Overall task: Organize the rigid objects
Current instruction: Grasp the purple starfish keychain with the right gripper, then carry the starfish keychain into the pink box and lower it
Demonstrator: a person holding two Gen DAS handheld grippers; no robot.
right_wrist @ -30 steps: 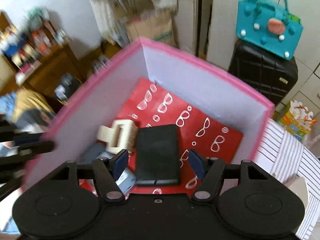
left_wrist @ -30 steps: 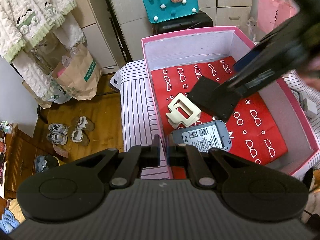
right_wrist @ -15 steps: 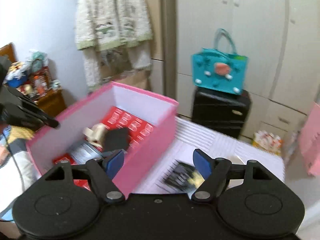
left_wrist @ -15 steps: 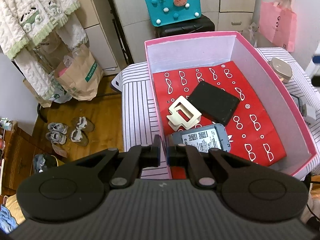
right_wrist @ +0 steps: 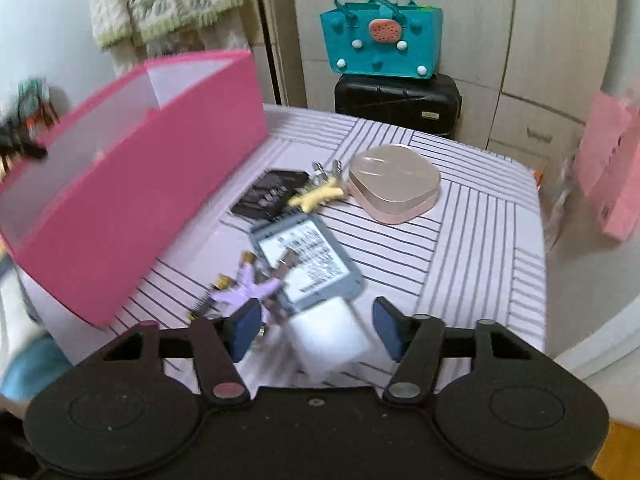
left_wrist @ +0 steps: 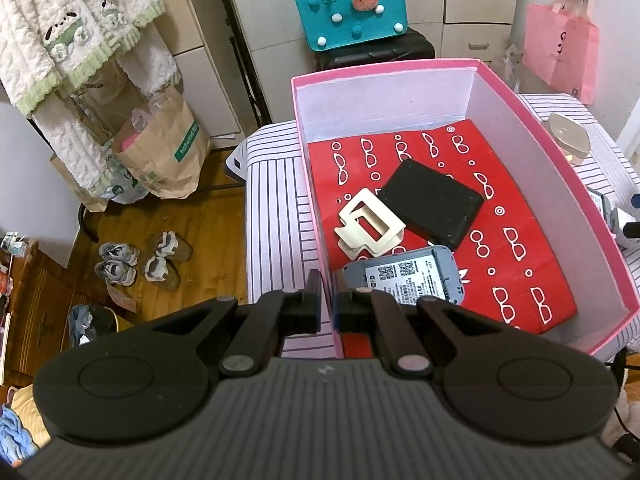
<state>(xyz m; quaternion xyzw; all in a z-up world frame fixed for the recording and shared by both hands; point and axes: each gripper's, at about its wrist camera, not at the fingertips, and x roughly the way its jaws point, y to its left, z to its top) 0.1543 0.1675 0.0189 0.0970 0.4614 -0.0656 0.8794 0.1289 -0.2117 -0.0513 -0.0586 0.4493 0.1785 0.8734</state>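
Note:
My left gripper (left_wrist: 327, 304) is shut on the near-left wall of the pink box (left_wrist: 316, 216). Inside on the red lining lie a black flat case (left_wrist: 434, 204), a cream hair clip (left_wrist: 370, 226) and a grey router-like device (left_wrist: 404, 276). My right gripper (right_wrist: 316, 330) is open, its jaws either side of a white block (right_wrist: 330, 340) on the striped table (right_wrist: 472, 248). Beyond it lie a grey labelled device (right_wrist: 306, 262), a purple key charm (right_wrist: 248, 286), a yellow charm (right_wrist: 318, 196), a black packet (right_wrist: 272, 192) and a beige compact case (right_wrist: 394, 186). The pink box (right_wrist: 132, 184) stands to the left.
A teal bag (right_wrist: 380, 44) sits on a black suitcase (right_wrist: 396, 100) behind the table. A pink bag (left_wrist: 560, 44) hangs at the right. Shoes (left_wrist: 136, 258) and paper bags (left_wrist: 160, 152) are on the wooden floor left of the table.
My right gripper let go of the black case in the box, pulled out and swung right over the table to the white block. The left gripper has held still on the box wall.

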